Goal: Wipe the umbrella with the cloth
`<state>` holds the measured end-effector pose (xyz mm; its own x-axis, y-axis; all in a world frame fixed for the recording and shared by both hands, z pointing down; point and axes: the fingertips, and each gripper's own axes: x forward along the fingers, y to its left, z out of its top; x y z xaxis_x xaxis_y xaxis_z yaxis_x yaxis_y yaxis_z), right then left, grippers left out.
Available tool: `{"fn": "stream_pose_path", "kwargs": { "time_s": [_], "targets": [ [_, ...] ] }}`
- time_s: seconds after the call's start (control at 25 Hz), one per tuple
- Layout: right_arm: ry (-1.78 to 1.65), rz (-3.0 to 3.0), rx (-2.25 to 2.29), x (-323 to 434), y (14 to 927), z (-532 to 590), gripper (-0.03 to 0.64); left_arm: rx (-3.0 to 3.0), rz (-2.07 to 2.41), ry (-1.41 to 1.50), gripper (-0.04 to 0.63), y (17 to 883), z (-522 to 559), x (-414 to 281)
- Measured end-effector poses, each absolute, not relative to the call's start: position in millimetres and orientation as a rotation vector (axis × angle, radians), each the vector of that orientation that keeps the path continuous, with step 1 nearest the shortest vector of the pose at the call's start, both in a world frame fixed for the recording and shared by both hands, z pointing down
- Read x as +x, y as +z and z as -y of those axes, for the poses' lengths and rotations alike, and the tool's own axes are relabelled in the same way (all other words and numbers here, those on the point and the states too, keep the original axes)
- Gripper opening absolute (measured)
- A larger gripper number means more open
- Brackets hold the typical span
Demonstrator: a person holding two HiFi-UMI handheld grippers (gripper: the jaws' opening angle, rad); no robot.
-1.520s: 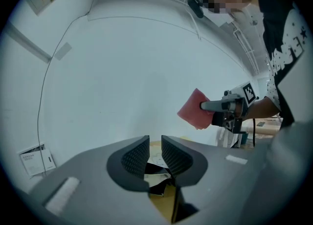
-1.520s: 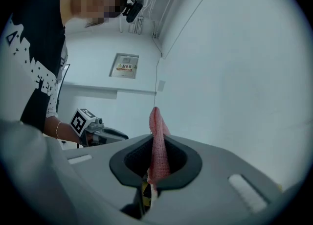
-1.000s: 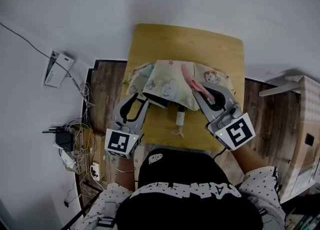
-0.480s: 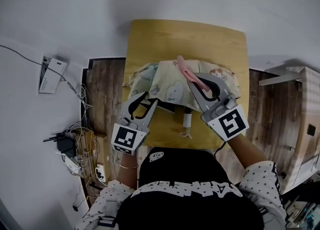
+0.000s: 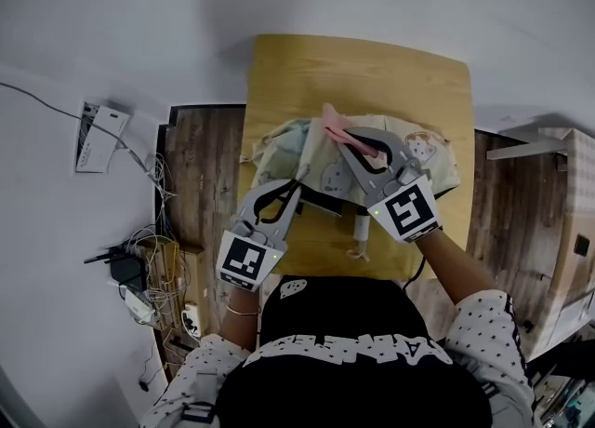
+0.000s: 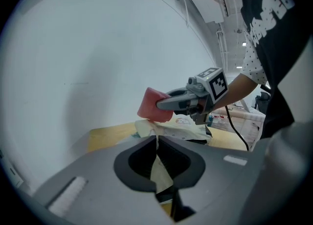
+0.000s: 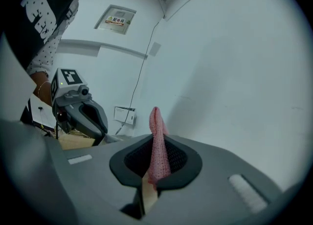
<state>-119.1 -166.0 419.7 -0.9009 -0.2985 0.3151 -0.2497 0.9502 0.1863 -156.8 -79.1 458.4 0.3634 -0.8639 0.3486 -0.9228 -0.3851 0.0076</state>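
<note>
The fingers of the left gripper (image 5: 297,185) have just closed on the canopy edge of the umbrella (image 5: 284,142), mid-frame on the desk (image 5: 353,68), seemingly to steady it while the right gripper (image 5: 344,135) pinches the cloth (image 5: 333,122) in its fingers for wiping.

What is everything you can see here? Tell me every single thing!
table: 1, yellow wood, middle
umbrella: 1, cream with cartoon prints, lying collapsed on the table
umbrella handle: 1, pale, sticking out near the table's near edge
cloth: 1, pink, pinched in the right tool, above the umbrella
cables and plugs: a tangle, black and white, floor at left
flat box: 1, white, far left
left tool: 1, grey, jaws have just closed on the umbrella's fabric
right tool: 1, grey, shut on the cloth
person: 1, black shirt, dotted sleeves, bottom
</note>
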Motion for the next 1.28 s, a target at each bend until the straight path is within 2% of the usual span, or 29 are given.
{"fn": "stream_pose_path", "kwargs": {
  "time_s": [0.64,1.28],
  "targets": [
    [-0.137,2.658,0.217,-127.4,461.2,122.6,0.033,2.537,1.464,0.472,0.009,450.1,83.9,-160.7],
    [-0.039,2.673,0.013,-108.2,469.3,62.6,0.033,2.506,1.558,0.496,0.009,443.6,84.8,-156.7]
  ]
}}
